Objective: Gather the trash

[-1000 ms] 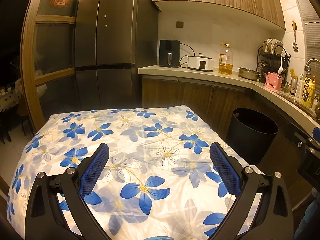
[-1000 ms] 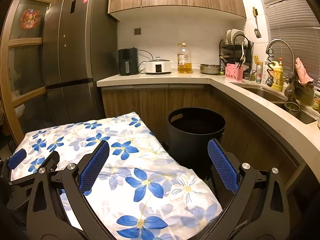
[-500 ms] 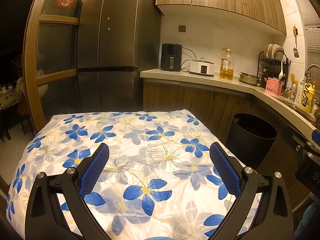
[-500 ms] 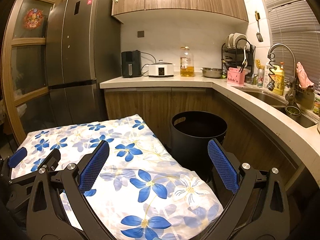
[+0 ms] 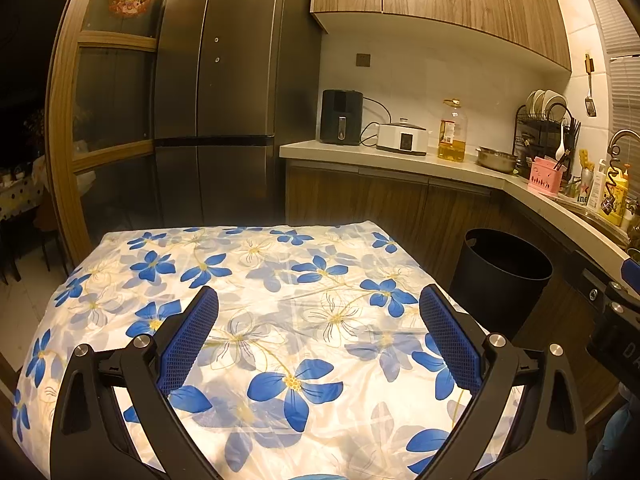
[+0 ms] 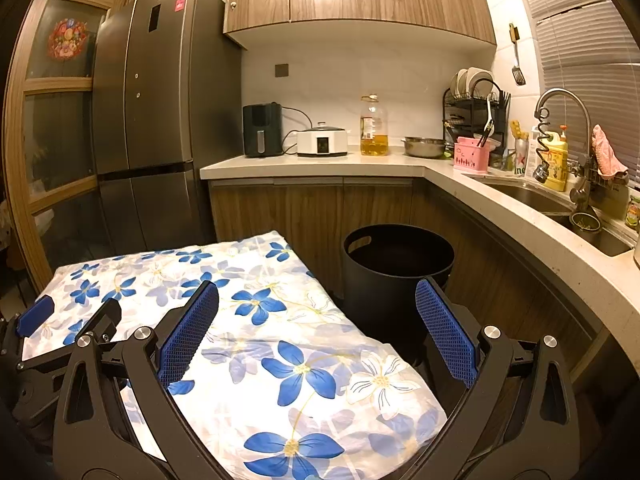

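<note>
1. Right, the left gripper [image 5: 319, 328] is hovering over the flowered cloth [image 5: 280, 312] that is covering the tabletop, its fingers [image 5: 188, 338] spread wide and gripping nothing.
2. In the right wrist view, the right gripper [image 6: 317, 326] is hanging over the cloth's right edge, and its blue pads [image 6: 446, 334] are likewise parted and released, with nothing between them.
3. The black trash bin [image 6: 396, 280] is standing on the floor just beside the tabletop's right side, at about 1 o'clock from the right gripper, tucked against the wooden cabinet fronts [image 6: 312, 216].
4. In the left wrist view that same bin [image 5: 502, 280] is sitting out at 2 o'clock, with its mouth facing up; its inside is too dark to tell what it is holding.
5. No piece of trash is showing anywhere on the cloth in either view; only blue and white flowers are covering it.
6. At 9 o'clock in the right wrist view, the left gripper's black frame and blue tip [image 6: 36, 314] are poking in low over the cloth.
7. Up at 12 o'clock, the kitchen counter is carrying a black appliance [image 6: 262, 130], a white cooker [image 6: 322, 142], an oil bottle [image 6: 374, 126] and a steel bowl [image 6: 424, 146].
8. Over at 2 o'clock the sink [image 6: 560, 204] and its faucet [image 6: 564, 100] are showing, with a pink cloth [image 6: 606, 152] draped near the tap.
9. The tall dark fridge [image 5: 224, 92] is filling 11 o'clock in the left wrist view.
</note>
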Available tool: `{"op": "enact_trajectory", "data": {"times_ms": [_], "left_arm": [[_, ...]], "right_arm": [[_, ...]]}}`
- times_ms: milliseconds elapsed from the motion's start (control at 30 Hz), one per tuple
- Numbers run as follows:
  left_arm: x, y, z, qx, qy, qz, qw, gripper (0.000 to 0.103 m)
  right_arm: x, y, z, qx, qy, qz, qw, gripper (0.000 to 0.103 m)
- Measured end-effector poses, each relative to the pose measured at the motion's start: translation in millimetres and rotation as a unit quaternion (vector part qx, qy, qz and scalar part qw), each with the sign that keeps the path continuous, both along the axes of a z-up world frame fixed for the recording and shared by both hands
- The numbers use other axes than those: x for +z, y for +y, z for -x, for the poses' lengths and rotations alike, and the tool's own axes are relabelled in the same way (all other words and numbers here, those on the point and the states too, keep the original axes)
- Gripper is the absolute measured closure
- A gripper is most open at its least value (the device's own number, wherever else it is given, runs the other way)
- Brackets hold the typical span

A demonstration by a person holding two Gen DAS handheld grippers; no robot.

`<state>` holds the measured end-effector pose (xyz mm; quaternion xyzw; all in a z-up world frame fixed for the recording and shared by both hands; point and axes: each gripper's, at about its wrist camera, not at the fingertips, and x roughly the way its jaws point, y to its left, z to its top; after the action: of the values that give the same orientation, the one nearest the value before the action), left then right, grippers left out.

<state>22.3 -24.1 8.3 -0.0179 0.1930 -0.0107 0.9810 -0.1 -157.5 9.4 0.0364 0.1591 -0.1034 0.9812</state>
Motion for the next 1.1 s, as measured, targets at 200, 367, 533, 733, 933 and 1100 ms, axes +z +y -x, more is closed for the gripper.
{"op": "enact_trajectory", "data": {"times_ms": [200, 367, 533, 733, 933, 1100], "left_arm": [[-0.2, -0.6, -0.2, 0.000, 0.001, 0.000, 1.0000, 0.007], [0.5, -0.7, 0.0, -0.002, 0.001, -0.001, 1.0000, 0.007], [-0.4, -1.5, 0.6, -0.005, 0.001, -0.004, 1.0000, 0.007], [-0.7, -1.9, -0.1, -0.007, 0.002, -0.005, 1.0000, 0.007], [-1.1, -2.8, 0.2, -0.007, 0.002, -0.006, 1.0000, 0.007], [-1.0, -3.2, 0.4, -0.007, 0.001, -0.007, 1.0000, 0.007]], "right_arm": [[1.3, 0.2, 0.3, 0.000, 0.000, 0.000, 1.000, 0.005], [1.8, 0.0, 0.8, 0.000, -0.001, -0.001, 1.000, 0.005], [2.5, -0.5, 1.0, 0.000, -0.001, -0.002, 1.000, 0.005], [5.4, -0.5, 0.8, -0.003, -0.001, -0.003, 1.000, 0.005], [5.1, 0.2, -0.7, -0.004, 0.000, -0.004, 1.000, 0.005], [4.8, 0.0, -0.6, -0.005, -0.001, -0.005, 1.000, 0.005]]}}
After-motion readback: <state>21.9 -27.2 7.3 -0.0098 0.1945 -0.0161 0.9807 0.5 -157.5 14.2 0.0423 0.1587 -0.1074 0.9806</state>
